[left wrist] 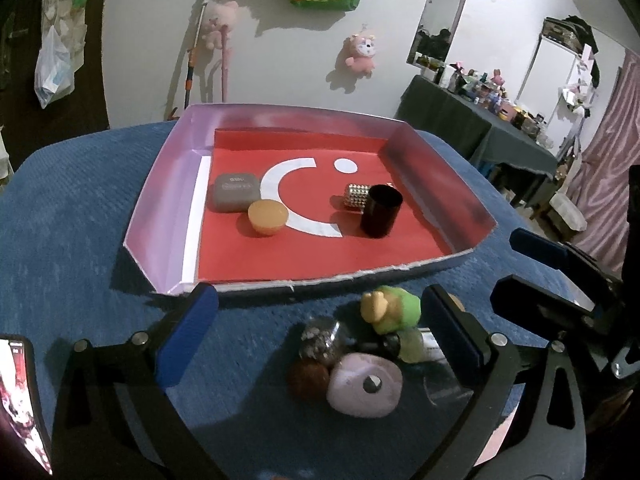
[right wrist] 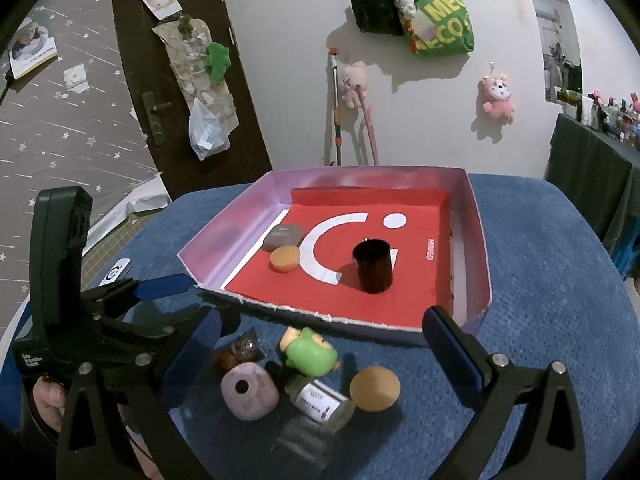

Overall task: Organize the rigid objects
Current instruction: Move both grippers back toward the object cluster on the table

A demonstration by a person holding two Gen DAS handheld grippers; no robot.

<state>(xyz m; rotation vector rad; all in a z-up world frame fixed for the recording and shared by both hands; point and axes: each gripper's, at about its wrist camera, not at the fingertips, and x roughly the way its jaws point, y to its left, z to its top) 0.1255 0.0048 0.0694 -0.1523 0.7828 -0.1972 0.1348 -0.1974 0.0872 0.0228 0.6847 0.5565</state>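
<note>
Red tray [right wrist: 400, 300] holds four objects.

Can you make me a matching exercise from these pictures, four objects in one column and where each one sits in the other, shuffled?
Objects:
1. black cup
2. grey case
3. green toy
4. glass bottle

Places:
A. on the blue cloth, lying on its side
B. in the tray, upright on the red liner
C. in the tray, near the left wall
D. on the blue cloth, just outside the tray's near wall

Pairs: 1-B, 2-C, 3-D, 4-A
</note>
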